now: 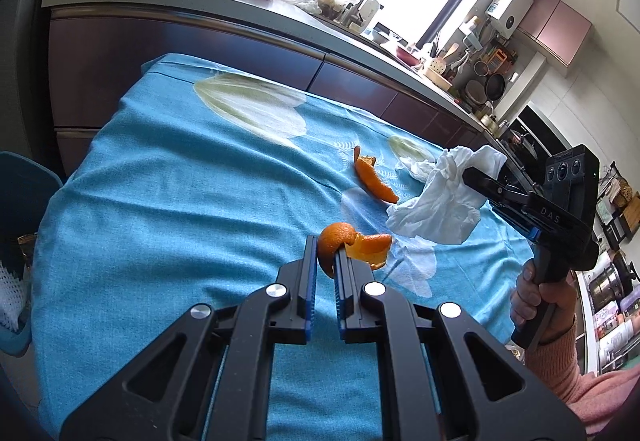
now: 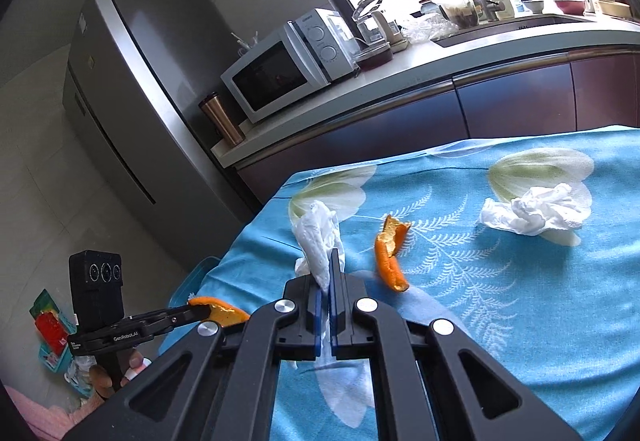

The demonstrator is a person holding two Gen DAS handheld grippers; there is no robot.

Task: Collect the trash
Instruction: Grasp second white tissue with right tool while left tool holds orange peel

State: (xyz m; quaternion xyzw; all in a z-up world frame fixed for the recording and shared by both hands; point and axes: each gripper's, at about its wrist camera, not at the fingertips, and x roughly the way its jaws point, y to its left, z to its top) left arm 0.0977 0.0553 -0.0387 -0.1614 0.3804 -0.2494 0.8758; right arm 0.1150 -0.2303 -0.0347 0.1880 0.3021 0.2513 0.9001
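Left gripper [image 1: 325, 255] pinching orange peel [image 1: 352, 243]; right gripper [image 2: 329, 273] clamped on tissue [image 2: 318, 237], both clear of blue tablecloth [image 1: 160, 201]. Keep squeeze firm, carry level to bin. Still lying there: second peel [image 2: 390, 259], crumpled tissue [image 2: 536, 211].

We note two black grippers: our left gripper [image 1: 326, 255] and right gripper [image 2: 330, 273] carry blue pads and silver pivot screws. The right body reads "DAS". Our sleeve [image 1: 560, 365] is pink knit.
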